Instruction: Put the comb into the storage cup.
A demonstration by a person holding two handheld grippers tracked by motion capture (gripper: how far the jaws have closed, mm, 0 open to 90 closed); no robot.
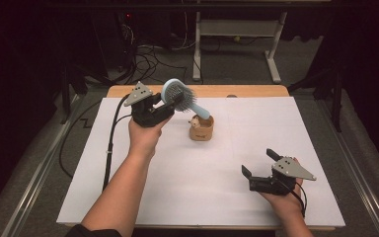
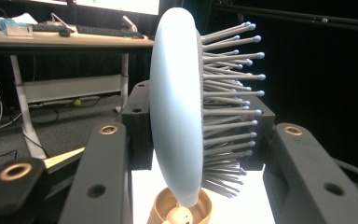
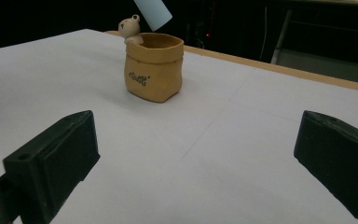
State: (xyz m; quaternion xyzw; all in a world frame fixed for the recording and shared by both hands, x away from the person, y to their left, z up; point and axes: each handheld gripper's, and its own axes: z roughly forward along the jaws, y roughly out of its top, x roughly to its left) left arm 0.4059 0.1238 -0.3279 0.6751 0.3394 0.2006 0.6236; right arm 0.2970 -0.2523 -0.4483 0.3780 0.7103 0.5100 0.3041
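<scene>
My left gripper [image 1: 170,102] is shut on the head of a light-blue hairbrush [image 1: 178,95], held above the table at the far left. In the left gripper view the brush [image 2: 175,107] stands on edge between the jaws of the left gripper [image 2: 198,126], bristles to the right. Its handle slants down to just over a small tan sack-shaped pot [image 1: 201,129] with a little bear figure on the rim. The handle's tip [image 3: 153,11] hovers above the pot [image 3: 154,74]. My right gripper [image 1: 258,162] rests open near the front right, with nothing between the jaws of that gripper [image 3: 196,158].
A white sheet [image 1: 202,187] covers the table, with a wooden edge [image 1: 246,91] along the far side. The left gripper's cable [image 1: 111,143] trails down the sheet's left part. A white desk frame [image 1: 237,29] and floor cables lie beyond.
</scene>
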